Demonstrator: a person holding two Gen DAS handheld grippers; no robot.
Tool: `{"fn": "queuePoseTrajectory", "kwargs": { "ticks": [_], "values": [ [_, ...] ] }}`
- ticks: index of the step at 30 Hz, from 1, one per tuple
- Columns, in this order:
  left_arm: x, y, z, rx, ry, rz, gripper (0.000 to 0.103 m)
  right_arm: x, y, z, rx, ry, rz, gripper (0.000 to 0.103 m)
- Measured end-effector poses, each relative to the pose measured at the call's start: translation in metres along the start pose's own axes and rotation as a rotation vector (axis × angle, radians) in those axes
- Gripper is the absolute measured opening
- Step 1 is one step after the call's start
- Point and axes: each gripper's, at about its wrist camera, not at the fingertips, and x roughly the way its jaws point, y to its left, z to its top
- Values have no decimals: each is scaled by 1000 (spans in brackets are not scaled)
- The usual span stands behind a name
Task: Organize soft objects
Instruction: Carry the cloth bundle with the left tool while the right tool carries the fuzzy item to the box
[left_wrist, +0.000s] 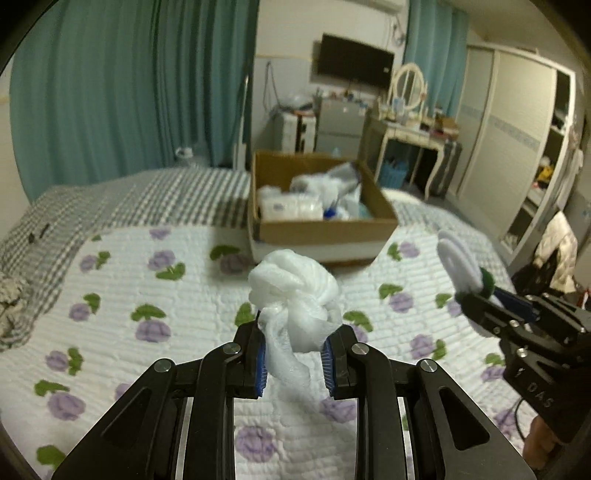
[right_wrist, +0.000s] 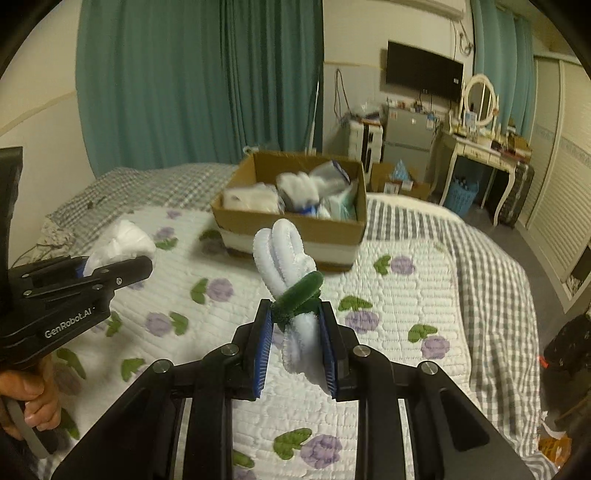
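The left gripper (left_wrist: 293, 354) has its blue-padded fingers (left_wrist: 260, 363) partly closed on a knotted white plastic bag (left_wrist: 293, 295); a thin tail of the bag hangs down between the pads while the bunched knot bulges up above the fingertips. In the right wrist view the same gripper (right_wrist: 110, 269) shows from the side at the left edge, the bag (right_wrist: 118, 242) sticking out past its tip, and the person's left hand (right_wrist: 31, 404) wraps its handle.

The right gripper (right_wrist: 295, 343) is narrowed around a bundle of white pipe cleaners (right_wrist: 284, 254), folded into loops and bound by a green pipe cleaner (right_wrist: 301, 290) that sits just above the fingertips. The white loops rise above the pads and a shorter end hangs between them. From the left wrist view this gripper (left_wrist: 476, 299) enters at the right with the bundle (left_wrist: 456, 260) tilted up and leftward.

Both loads are held above a white quilt with purple flowers (left_wrist: 147, 295), which lies over a grey checked bedspread (right_wrist: 491, 258). Farther back on the bed stands an open cardboard box (right_wrist: 291, 225) already holding white, soft-looking packages; their details are blurred. Teal curtains (left_wrist: 110, 92) hang behind.
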Motion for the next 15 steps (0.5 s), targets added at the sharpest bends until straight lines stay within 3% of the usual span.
{"fn": "queuePoseTrajectory", "kwargs": {
  "ticks": [15],
  "values": [
    [-94, -13, 58, 29, -223, -32, 22, -103, 21, 58, -64, -246, -22, 24]
  ]
}}
